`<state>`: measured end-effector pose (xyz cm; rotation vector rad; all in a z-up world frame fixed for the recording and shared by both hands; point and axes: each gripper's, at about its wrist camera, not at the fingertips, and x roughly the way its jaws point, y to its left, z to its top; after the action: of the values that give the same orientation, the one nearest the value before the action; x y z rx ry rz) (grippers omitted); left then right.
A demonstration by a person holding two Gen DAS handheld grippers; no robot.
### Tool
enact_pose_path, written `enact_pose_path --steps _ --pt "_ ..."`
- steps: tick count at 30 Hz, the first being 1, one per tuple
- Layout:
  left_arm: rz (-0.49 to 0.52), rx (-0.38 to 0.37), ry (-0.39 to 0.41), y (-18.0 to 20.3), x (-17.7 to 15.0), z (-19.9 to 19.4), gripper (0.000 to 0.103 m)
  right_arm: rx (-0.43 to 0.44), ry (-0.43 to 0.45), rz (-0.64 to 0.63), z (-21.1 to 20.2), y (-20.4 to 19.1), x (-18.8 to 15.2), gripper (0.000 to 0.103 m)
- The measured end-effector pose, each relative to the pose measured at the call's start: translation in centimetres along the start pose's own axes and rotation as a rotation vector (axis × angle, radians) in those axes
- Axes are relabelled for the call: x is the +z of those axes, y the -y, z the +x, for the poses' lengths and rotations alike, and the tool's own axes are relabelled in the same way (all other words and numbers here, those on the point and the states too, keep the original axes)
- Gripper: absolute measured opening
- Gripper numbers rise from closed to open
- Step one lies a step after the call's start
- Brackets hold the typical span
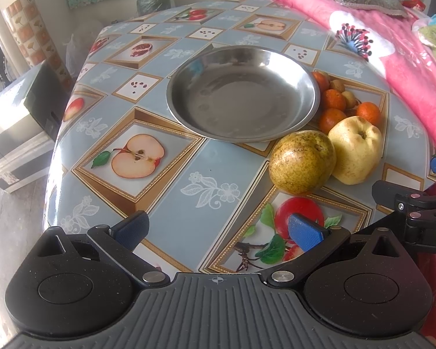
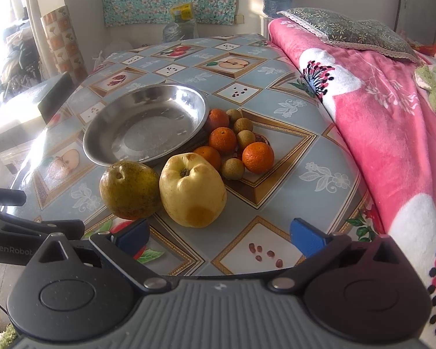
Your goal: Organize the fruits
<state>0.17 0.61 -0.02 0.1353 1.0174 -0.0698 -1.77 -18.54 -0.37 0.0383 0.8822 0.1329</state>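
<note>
Nearest the lens: left gripper [image 1: 218, 228], blue-padded fingers [image 1: 303, 234] spread wide apart, nothing between them, hovering low over the near edge of a table [image 1: 171, 200] covered in a blue-grey cloth printed with framed fruit pictures. Right gripper [image 2: 219, 237] posed the same way, fingers [image 2: 306, 240] spread apart and holding nothing, angled toward the fruit from the near edge; also visible at the right border of the left wrist view [image 1: 415, 209].

Just beyond the grippers: brownish-green speckled pear [image 2: 129, 189], rounded, stem end up, touching a pale yellow pear [image 2: 191, 189] with a brown bruise on its near side. Behind those, four small tangerines [image 2: 258, 157], bright orange, clustered with several small round tan longans [image 2: 232, 168], all resting on the cloth to the right of a shallow round steel plate [image 1: 311, 87]. Plate holding no fruit, its rim just beside the nearest tangerines and the green pear.

Along the right side of the table: pink floral blanket [image 2: 378, 116] with a grey-green patterned cushion [image 2: 348, 29] on top.
</note>
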Motion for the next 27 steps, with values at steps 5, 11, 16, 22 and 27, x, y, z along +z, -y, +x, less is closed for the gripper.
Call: enact_pose_path --steps 5,11,16,22,27 --pt "0.001 0.001 0.000 0.02 0.01 -0.02 0.103 0.000 0.000 0.001 0.00 0.01 0.00 0.103" --pt "0.000 0.002 -0.001 0.01 0.03 -0.02 0.103 0.001 0.001 0.001 0.02 -0.02 0.05 0.103" --pt "0.001 0.002 -0.001 0.02 0.07 0.00 0.103 0.000 0.002 0.001 0.01 -0.12 0.11 0.103" --pt "0.002 0.002 -0.001 0.03 0.06 -0.01 0.103 0.002 0.002 0.002 -0.02 -0.09 0.12 0.103" --pt "0.007 0.002 -0.003 0.07 0.03 0.05 0.103 0.002 0.003 0.003 -0.05 -0.01 0.06 0.103"
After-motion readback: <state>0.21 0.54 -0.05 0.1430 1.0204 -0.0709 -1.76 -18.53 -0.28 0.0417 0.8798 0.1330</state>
